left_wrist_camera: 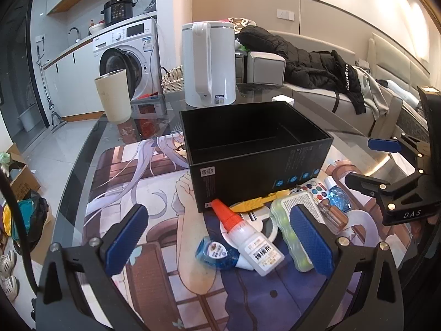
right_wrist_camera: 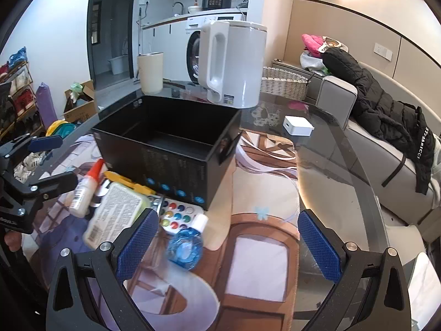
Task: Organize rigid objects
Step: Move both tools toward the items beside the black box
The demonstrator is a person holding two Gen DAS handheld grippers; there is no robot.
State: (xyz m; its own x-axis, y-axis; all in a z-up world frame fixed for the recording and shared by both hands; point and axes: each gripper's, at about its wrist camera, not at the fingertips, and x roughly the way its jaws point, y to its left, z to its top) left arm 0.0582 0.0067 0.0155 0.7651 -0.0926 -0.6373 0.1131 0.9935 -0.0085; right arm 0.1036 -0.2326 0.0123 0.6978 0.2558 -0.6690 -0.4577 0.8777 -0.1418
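An open black box stands empty on the printed mat. In front of it lies a pile: a white glue bottle with an orange cap, a blue round bottle, a second blue bottle, a green pill case, a yellow tool, a paint palette and a small amber bottle. My left gripper is open just above the glue bottle. My right gripper is open and empty over the mat.
A white kettle and a cream cup stand behind the box. A white charger lies on the glass table. A sofa with a black jacket is to the right.
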